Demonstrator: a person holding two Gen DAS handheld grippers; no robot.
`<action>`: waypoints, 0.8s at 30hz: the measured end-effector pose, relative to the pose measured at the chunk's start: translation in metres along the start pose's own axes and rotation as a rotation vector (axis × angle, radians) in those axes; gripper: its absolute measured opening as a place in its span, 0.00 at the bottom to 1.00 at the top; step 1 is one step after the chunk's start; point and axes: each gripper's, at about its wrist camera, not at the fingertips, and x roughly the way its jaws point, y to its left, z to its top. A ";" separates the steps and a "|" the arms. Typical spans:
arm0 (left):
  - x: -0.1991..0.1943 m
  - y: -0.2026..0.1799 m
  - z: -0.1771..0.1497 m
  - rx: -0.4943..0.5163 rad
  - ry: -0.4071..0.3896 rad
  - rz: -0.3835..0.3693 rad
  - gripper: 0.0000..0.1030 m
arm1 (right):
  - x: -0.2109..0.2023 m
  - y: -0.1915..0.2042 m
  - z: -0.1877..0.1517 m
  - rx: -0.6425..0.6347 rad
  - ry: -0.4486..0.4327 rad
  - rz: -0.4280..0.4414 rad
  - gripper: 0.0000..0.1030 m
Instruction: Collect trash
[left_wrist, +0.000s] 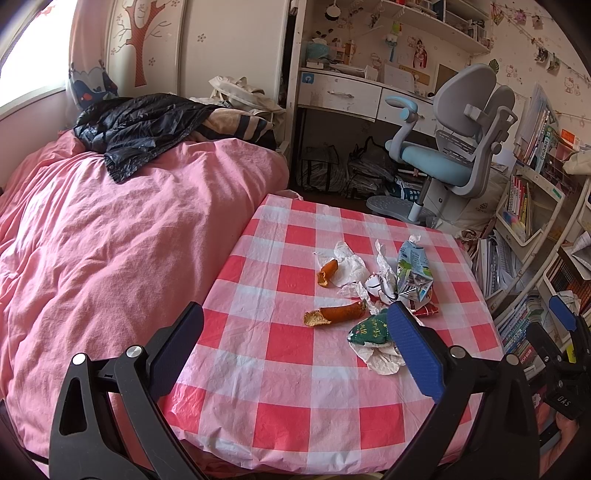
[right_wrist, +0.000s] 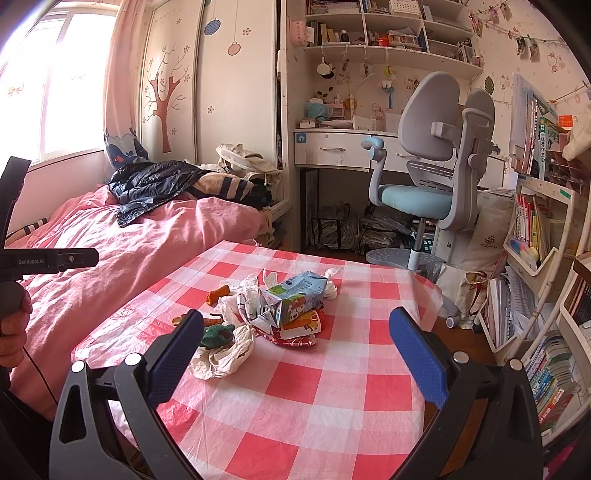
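A pile of trash lies on the red-and-white checked table (left_wrist: 295, 369) (right_wrist: 332, 387). It holds a crushed milk carton (left_wrist: 413, 269) (right_wrist: 295, 295), two orange peel pieces (left_wrist: 338, 313) (left_wrist: 327, 272) (right_wrist: 218, 294), crumpled white tissue (left_wrist: 351, 266) (right_wrist: 229, 354), a green wrapper (left_wrist: 369, 330) (right_wrist: 218, 334) and a red wrapper (right_wrist: 299, 332). My left gripper (left_wrist: 295, 325) is open and empty, above the table's near left part. My right gripper (right_wrist: 295, 332) is open and empty, short of the pile.
A bed with a pink duvet (left_wrist: 110, 240) (right_wrist: 129, 258) and a black jacket (left_wrist: 136, 125) adjoins the table on the left. A grey-blue desk chair (left_wrist: 450, 147) (right_wrist: 432, 177) and a desk stand behind. Bookshelves (left_wrist: 535, 240) (right_wrist: 535, 277) crowd the right side.
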 end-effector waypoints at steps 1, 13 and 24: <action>0.000 0.000 0.000 0.000 0.000 0.000 0.93 | 0.000 0.000 0.000 0.000 0.000 0.000 0.94; 0.000 0.000 0.000 0.000 0.001 0.000 0.93 | 0.000 0.000 -0.001 0.001 0.000 0.002 0.94; 0.000 0.000 0.001 0.000 0.002 0.001 0.93 | 0.001 0.003 0.001 -0.002 0.001 0.004 0.94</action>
